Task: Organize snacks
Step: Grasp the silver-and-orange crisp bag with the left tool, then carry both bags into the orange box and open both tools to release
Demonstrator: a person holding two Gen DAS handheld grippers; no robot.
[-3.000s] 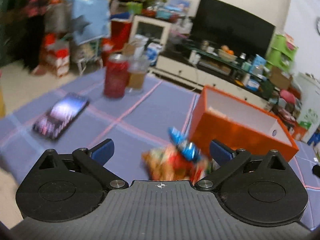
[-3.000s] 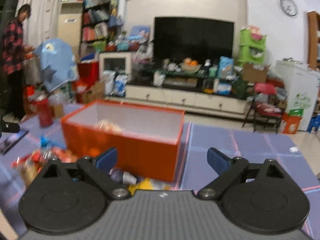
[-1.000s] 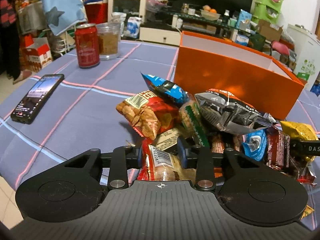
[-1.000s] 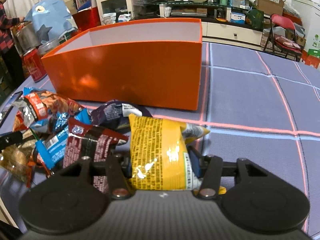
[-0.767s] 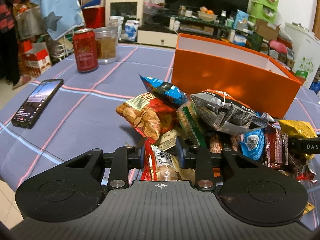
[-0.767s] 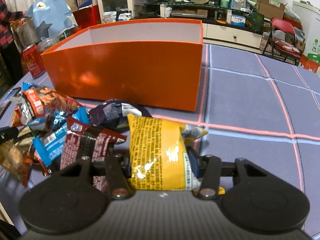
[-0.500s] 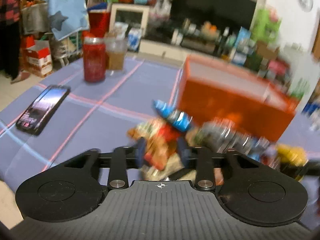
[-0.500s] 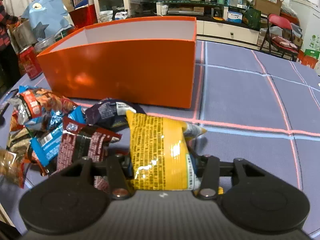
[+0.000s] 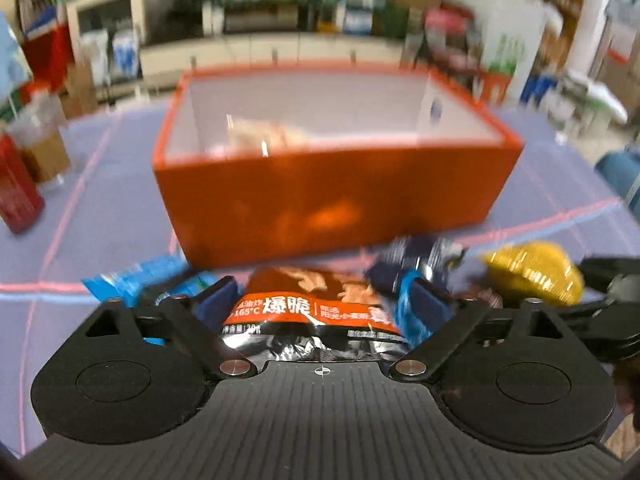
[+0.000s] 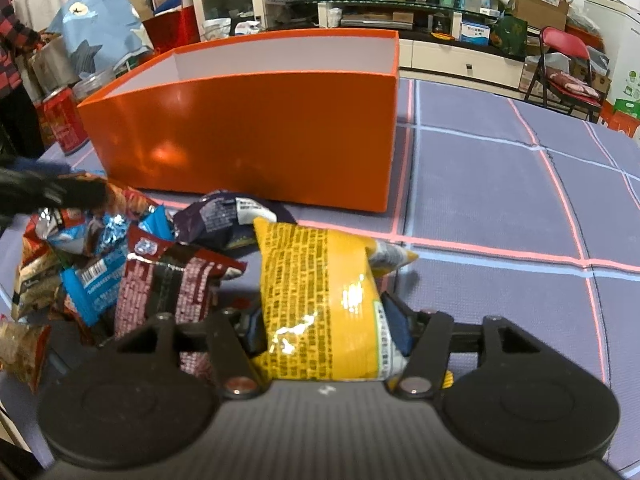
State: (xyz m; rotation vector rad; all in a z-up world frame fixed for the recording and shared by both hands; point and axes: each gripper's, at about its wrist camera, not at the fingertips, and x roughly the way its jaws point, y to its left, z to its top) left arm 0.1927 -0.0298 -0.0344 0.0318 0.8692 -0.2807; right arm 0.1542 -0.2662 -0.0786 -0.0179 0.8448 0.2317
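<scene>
Motion blur smears my left wrist view, which a second ago was sharp and looked across the snack pile; now it faces the long side of the orange box [image 9: 336, 196] head-on. Back then my left hand-held gripper [image 9: 320, 300] was pinched on a barcoded packet; now its jaws are opening, spread wide, with an orange and silver packet [image 9: 308, 320] lying between them, and I cannot tell if the pads touch it. That packet lies crosswise, its long axis running left to right. Its label reads "165°C" beside Chinese characters; the smaller print is too blurred.

My right view has hardly changed. The right hand-held gripper [image 10: 324, 332] pinches the yellow packet [image 10: 320, 300], its jaws opening slightly while the blue pads press the packet's sides. The packet stands lengthwise, long axis pointing away from me toward the box [image 10: 248, 132], its face covered in fine print I cannot read. Left of it the snack pile [image 10: 120, 256] sits on the tabletop [image 10: 500, 200], just in front of the box. A pale packet [image 9: 260, 136] lies inside the box.
</scene>
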